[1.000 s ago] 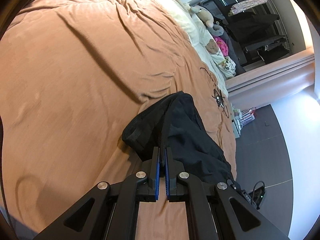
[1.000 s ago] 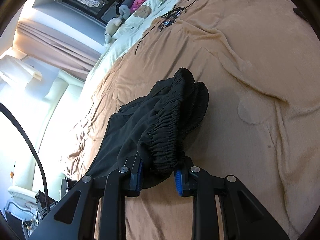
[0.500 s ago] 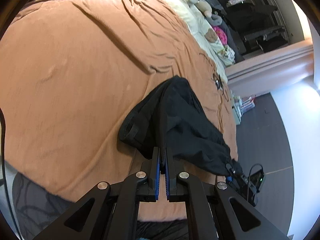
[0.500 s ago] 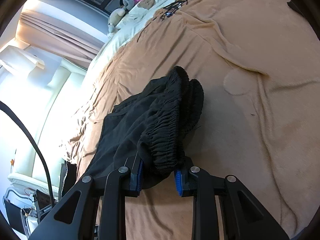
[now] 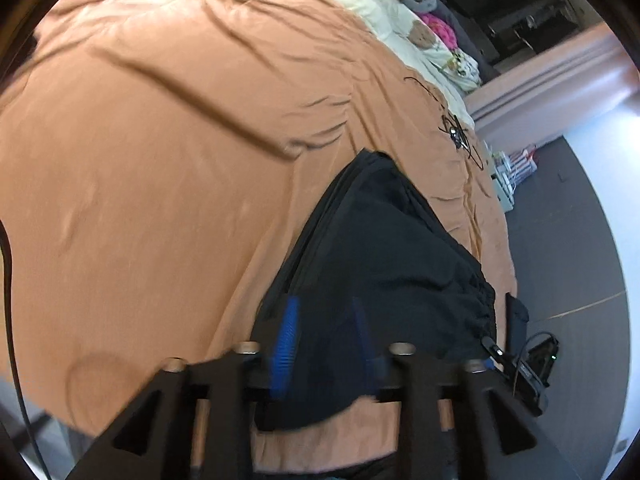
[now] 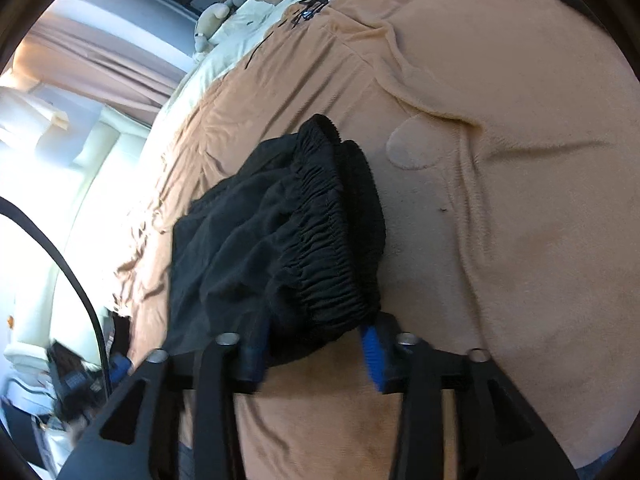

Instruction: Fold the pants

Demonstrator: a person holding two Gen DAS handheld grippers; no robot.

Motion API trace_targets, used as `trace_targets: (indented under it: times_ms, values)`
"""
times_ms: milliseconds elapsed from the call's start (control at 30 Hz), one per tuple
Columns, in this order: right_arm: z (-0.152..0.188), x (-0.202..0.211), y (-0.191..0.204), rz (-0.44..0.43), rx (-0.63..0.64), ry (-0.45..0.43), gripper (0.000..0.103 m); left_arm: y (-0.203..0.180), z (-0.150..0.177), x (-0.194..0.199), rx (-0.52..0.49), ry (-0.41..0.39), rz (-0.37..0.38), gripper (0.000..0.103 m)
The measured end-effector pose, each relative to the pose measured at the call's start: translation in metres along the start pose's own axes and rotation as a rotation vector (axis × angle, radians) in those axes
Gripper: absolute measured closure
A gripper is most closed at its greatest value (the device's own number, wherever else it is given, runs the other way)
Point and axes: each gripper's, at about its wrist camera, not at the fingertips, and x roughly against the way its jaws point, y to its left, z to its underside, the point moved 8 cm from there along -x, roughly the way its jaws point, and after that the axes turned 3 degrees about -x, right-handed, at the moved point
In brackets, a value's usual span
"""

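Note:
Black pants [image 5: 384, 248] lie bunched on the orange bed cover [image 5: 160, 128] near its front edge. My left gripper [image 5: 326, 340] is open, its blue-padded jaws standing wide over the leg end of the fabric. In the right wrist view the gathered elastic waistband [image 6: 320, 248] of the pants faces me. My right gripper [image 6: 316, 346] is open too, its jaws standing either side of the waistband bundle, which rests on the cover [image 6: 500, 220].
A tangled black cable [image 5: 456, 132] lies on the cover beyond the pants. Pillows and soft toys [image 5: 424, 32] sit at the bed's head. A dark device with a cable [image 5: 536, 364] lies on the grey floor beside the bed.
Both grippers have opened and let go of the pants. The pants have come down onto the cover closer to the front edge.

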Motion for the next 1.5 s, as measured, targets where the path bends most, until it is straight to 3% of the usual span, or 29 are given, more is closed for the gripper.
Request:
trace_targets:
  times_ms: [267, 367, 767, 1033, 1400, 1433, 1500]
  values:
    - [-0.01, 0.02, 0.008, 0.034, 0.087, -0.049, 0.041, -0.042, -0.047, -0.036, -0.212, 0.024, -0.028, 0.058]
    - [-0.016, 0.018, 0.017, 0.047, 0.13, -0.048, 0.041, -0.052, -0.057, -0.051, -0.282, 0.041, -0.056, 0.058]
    - [-0.042, -0.012, 0.045, 0.145, 0.242, 0.009, 0.04, -0.066, -0.087, -0.113, -0.374, 0.093, -0.1, 0.058]
    - [-0.059, -0.033, 0.045, 0.198, 0.272, 0.019, 0.04, -0.076, -0.103, -0.15, -0.429, 0.134, -0.09, 0.058]
    - [-0.07, -0.045, 0.048, 0.227, 0.308, 0.028, 0.04, -0.097, -0.106, -0.19, -0.576, 0.159, -0.117, 0.058]
    - [-0.07, -0.046, 0.049, 0.231, 0.312, 0.024, 0.04, -0.099, -0.106, -0.191, -0.589, 0.155, -0.117, 0.058]
    - [-0.073, -0.048, 0.049, 0.233, 0.321, 0.026, 0.041, -0.1, -0.106, -0.194, -0.607, 0.14, -0.131, 0.078]
